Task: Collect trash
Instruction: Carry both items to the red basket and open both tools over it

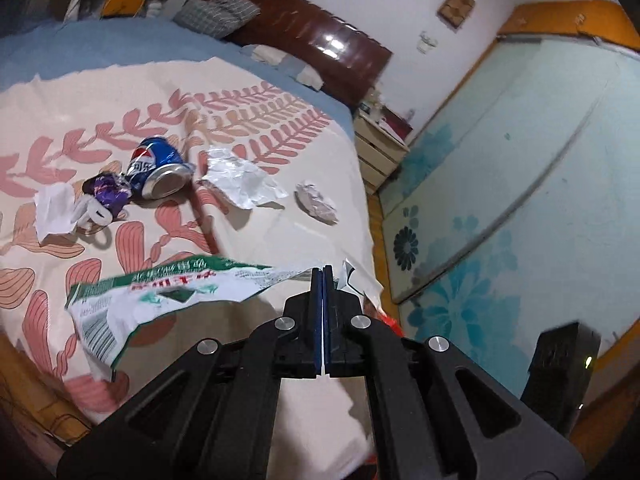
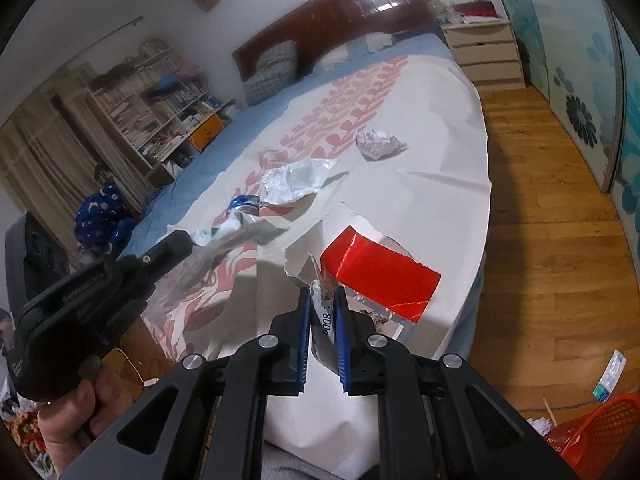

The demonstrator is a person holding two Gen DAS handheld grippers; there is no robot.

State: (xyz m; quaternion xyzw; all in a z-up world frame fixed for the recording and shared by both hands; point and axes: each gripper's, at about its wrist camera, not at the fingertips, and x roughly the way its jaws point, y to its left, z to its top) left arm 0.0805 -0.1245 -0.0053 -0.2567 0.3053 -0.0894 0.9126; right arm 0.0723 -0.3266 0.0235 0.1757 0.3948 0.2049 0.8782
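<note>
Both claws are already loaded: the left gripper [image 1: 322, 280] is clenched on the green-and-white wrapper [image 1: 160, 300], which trails left over the bed [image 1: 280, 240]; the right gripper [image 2: 323, 300] grasps the torn red-and-silver packet [image 2: 380, 276]. The red basket [image 2: 600, 428] sits on the floor near right, closest to the right gripper.

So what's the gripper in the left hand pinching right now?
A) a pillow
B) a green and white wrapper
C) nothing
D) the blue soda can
B: the left gripper is shut on the green and white wrapper, lifted off the bed, while the blue soda can lies on the bedspread.
</note>
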